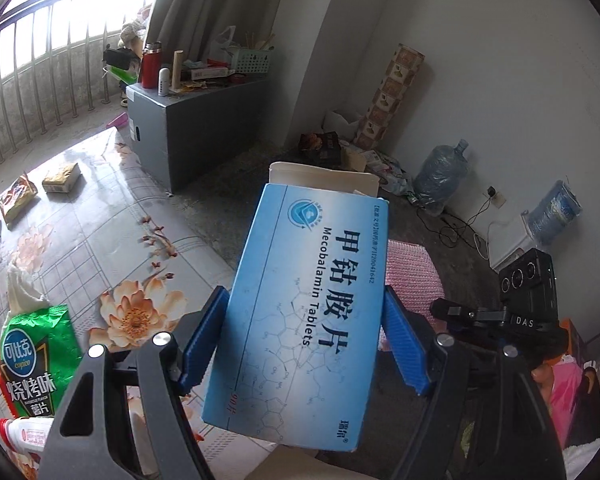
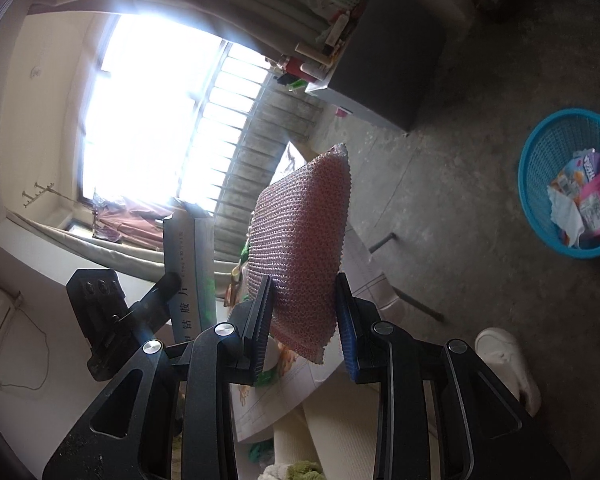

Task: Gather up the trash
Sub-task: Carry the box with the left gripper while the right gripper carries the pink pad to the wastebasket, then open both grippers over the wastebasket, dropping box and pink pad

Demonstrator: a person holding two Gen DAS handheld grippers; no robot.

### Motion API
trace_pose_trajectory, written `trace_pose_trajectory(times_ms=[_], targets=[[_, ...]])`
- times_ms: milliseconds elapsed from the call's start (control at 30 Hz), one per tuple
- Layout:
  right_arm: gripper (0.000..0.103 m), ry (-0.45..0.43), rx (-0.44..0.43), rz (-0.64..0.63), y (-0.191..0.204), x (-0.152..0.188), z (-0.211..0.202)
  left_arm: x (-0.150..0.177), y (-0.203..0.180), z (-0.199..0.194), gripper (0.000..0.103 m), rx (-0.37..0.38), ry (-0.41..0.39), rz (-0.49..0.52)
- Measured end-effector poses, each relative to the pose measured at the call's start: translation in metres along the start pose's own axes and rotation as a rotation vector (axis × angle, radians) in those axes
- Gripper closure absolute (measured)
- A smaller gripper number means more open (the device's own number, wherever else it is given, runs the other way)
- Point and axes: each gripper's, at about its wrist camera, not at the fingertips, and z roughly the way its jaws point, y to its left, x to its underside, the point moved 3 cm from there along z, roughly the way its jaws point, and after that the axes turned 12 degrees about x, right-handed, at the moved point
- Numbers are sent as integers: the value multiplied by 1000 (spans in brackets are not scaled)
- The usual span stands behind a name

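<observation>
1. Big flowery table cover (image 1: pixel 100 248) low on the left, with snack bags lying on it.
2. Blue basket (image 2: pixel 540 152) down on the grey floor, far off to the right of the right gripper, with pink and white wrappers inside.
3. Green chip bag (image 1: pixel 36 360) on the table cover, reading "copico" with Chinese words under it, just left of the left gripper.
4. Blue medicine box (image 1: pixel 304 312) reading "Mecobalamin Tablets", with big Chinese letters beside that and "90" in red near the bottom; top flap open.
5. Pink bumpy pouch (image 2: pixel 300 256) standing tall, up in the air above the table edge.
6. Left gripper (image 1: pixel 304 340) tipped up and out over the floor, blue pads squeezing both long sides of the medicine box.
7. Right gripper (image 2: pixel 304 316) turned sideways, pinching the bottom part of the pink bumpy pouch between its two pads.
8. "DAS" in small white letters on the right gripper's black body, seen from the left wrist.
</observation>
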Motion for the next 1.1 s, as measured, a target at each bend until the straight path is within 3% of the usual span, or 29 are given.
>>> trace_pose_trajectory(times_ms=[167,300,400,633,700,767,900,1000,1100], targets=[[75,-69,82,57,-45,-10,-27,-4,-35,59,29,38,71,32],[75,-108,206,97,-87,-19,-41,-7,-56,118,29,31,136,62],[75,-128,325,127,-116,-25,-42,-7,-65,164,29,40,188,61],[72,-135,443,200,-168,-47,-20,-16,-73,264,28,31,264,68],[64,-134,477,199,-181,-55,-6,-20,-70,288,13,-2,263,70],[45,-128,538,199,-197,-63,12,-22,-64,306,11,-27,247,74],[43,-68,681,197,-226,-62,42,-18,-54,318,11,-54,265,60],[43,-66,644,227,-230,-47,37,-13,-52,306,11,-26,254,50],[43,-77,640,221,-225,-35,27,-13,-55,291,11,-44,227,78]])
